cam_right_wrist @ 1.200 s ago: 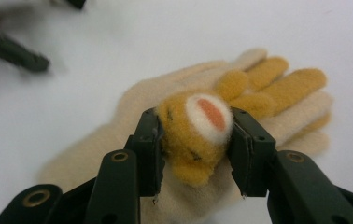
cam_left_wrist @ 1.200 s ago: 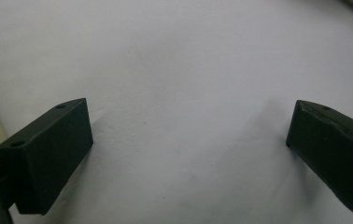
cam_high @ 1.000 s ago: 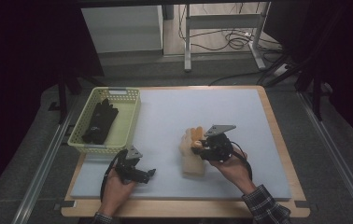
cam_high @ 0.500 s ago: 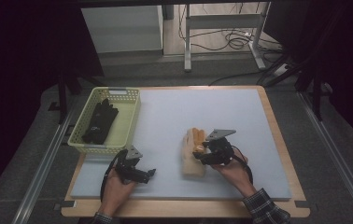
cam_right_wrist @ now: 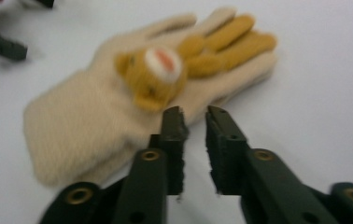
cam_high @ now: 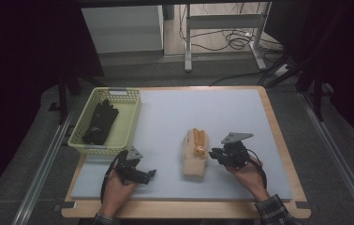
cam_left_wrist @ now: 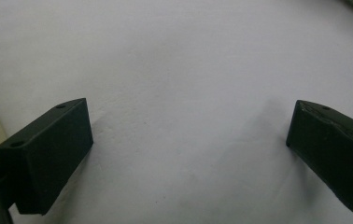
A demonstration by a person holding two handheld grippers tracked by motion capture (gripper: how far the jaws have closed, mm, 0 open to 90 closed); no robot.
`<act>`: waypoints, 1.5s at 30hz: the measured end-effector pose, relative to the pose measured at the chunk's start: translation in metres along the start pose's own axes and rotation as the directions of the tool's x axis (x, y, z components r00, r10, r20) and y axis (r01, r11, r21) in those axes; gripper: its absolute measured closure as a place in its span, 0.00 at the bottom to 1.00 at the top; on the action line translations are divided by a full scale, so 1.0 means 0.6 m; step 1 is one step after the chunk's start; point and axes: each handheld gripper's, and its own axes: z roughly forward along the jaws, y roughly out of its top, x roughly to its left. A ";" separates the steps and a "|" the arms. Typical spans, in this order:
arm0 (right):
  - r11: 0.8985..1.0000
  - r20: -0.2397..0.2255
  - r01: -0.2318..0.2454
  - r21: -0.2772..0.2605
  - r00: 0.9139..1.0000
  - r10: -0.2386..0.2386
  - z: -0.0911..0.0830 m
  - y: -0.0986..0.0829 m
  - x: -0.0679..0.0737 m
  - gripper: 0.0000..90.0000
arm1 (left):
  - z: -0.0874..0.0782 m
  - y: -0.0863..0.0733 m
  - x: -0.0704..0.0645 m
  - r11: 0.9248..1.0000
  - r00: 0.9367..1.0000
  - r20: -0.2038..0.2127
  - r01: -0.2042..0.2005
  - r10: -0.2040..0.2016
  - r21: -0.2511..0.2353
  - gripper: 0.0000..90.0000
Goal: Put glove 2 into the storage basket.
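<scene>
The tan glove (cam_high: 195, 153) lies flat on the bench (cam_high: 175, 112), long way pointing away from the person, just left of the right tool (cam_high: 214, 154), whose jaws are nearly closed on nothing, while the left tool (cam_high: 151, 174) sits wide open, farther off.

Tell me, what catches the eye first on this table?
A cream glove with a little orange bear face lies flat in the middle of the pale mat. The right gripper sits beside it, jaws slightly parted and holding nothing. At the left, a yellow basket holds a black glove.
</scene>
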 end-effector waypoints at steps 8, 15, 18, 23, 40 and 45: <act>0.997 -0.038 0.048 0.066 0.998 -0.046 0.029 -0.026 0.020 0.95 | 0.000 0.000 0.000 1.000 1.000 0.000 0.000 0.000 0.000 0.01; 0.996 -0.072 0.054 0.071 0.996 -0.049 0.053 -0.022 0.032 0.95 | 0.000 0.000 0.000 1.000 1.000 0.000 0.000 0.000 -0.001 0.01; 0.995 -0.082 0.066 0.071 0.995 -0.061 0.060 -0.017 0.040 0.95 | 0.000 0.000 0.000 1.000 1.000 0.000 0.000 0.000 0.000 0.01; 0.994 -0.090 0.085 0.067 0.993 -0.079 0.071 -0.010 0.051 0.95 | 0.000 0.000 0.000 1.000 1.000 0.000 0.000 0.000 0.000 0.01; 0.989 -0.086 0.142 0.039 0.987 -0.139 0.122 0.024 0.087 0.93 | 0.000 0.000 0.000 1.000 1.000 0.000 -0.001 0.001 0.001 0.01; 0.986 -0.072 0.160 0.034 0.985 -0.158 0.136 0.034 0.096 0.93 | 0.000 0.000 0.000 1.000 1.000 0.000 -0.001 0.001 0.001 0.01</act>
